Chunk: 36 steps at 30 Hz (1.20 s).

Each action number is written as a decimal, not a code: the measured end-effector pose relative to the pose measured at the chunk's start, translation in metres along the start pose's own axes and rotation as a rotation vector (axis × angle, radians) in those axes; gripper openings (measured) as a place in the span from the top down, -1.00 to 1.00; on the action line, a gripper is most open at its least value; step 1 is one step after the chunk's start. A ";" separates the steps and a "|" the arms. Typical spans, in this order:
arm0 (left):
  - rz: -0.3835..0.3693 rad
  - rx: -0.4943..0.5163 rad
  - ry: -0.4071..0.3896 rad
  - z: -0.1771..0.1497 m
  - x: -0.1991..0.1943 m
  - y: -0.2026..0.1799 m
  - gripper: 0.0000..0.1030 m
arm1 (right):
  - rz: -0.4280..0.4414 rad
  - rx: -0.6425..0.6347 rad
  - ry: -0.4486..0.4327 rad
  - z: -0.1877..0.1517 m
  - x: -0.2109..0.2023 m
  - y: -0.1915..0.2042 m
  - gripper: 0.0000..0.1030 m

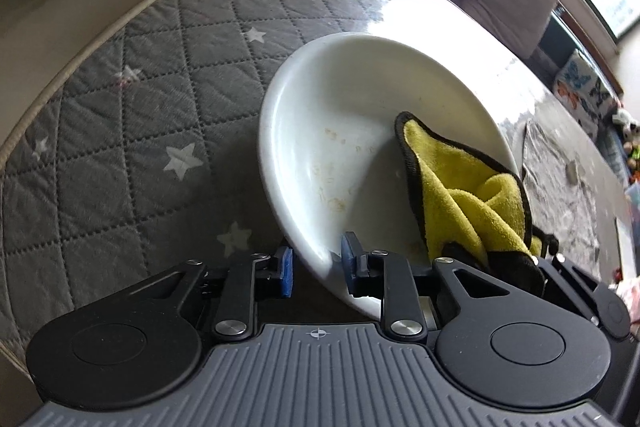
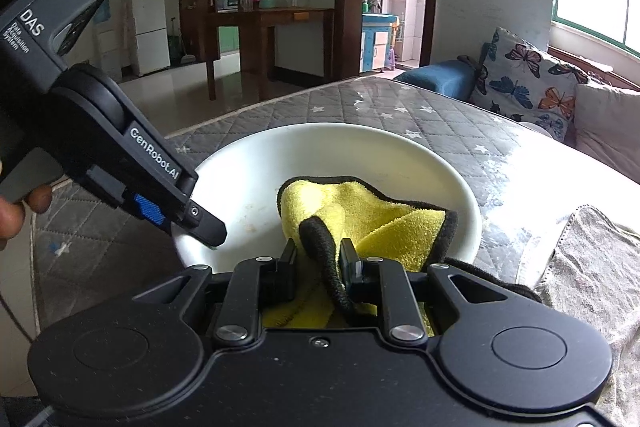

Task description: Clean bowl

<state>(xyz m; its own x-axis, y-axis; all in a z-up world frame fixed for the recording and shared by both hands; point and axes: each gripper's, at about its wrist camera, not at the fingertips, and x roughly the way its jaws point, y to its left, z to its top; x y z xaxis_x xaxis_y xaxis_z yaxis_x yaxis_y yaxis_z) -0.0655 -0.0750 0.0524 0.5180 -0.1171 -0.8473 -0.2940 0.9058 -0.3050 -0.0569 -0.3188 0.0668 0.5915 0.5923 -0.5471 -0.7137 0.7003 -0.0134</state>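
A white bowl [image 1: 344,115] with faint brownish smears inside rests on a grey quilted, star-patterned cover [image 1: 140,107]. My left gripper [image 1: 318,261] is shut on the bowl's near rim, one blue pad outside the wall and one inside. A yellow cloth [image 1: 460,183] with black edging lies bunched in the bowl's right side. In the right wrist view my right gripper [image 2: 318,259] is shut on that yellow cloth [image 2: 360,215], a black-edged fold pinched between its fingers over the bowl [image 2: 248,179]. The left gripper [image 2: 200,223] reaches in from the left to the bowl's rim, with a hand behind it.
A grey crumpled cloth [image 2: 592,267] lies on the cover to the right. Butterfly-print cushions [image 2: 528,83] and a sofa stand beyond the far edge. A wooden table [image 2: 272,23], a fridge and shelves stand further back across the floor.
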 end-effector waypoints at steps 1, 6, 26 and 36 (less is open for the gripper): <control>0.006 0.024 -0.010 0.001 0.000 -0.001 0.50 | 0.002 -0.007 0.002 0.000 0.000 0.001 0.57; 0.012 0.088 -0.009 0.006 0.003 -0.004 0.50 | 0.002 -0.029 0.008 0.000 0.000 0.003 0.57; 0.040 0.342 -0.001 0.031 0.015 -0.004 0.45 | -0.036 -0.031 0.018 -0.002 -0.001 0.001 0.57; 0.074 0.446 -0.021 0.040 0.017 -0.001 0.42 | -0.054 -0.025 0.016 -0.004 -0.002 -0.003 0.57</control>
<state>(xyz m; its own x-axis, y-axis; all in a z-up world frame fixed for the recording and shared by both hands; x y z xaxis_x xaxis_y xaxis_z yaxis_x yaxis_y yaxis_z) -0.0246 -0.0620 0.0557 0.5263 -0.0418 -0.8492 0.0421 0.9988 -0.0230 -0.0576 -0.3232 0.0647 0.6235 0.5469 -0.5586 -0.6899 0.7211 -0.0641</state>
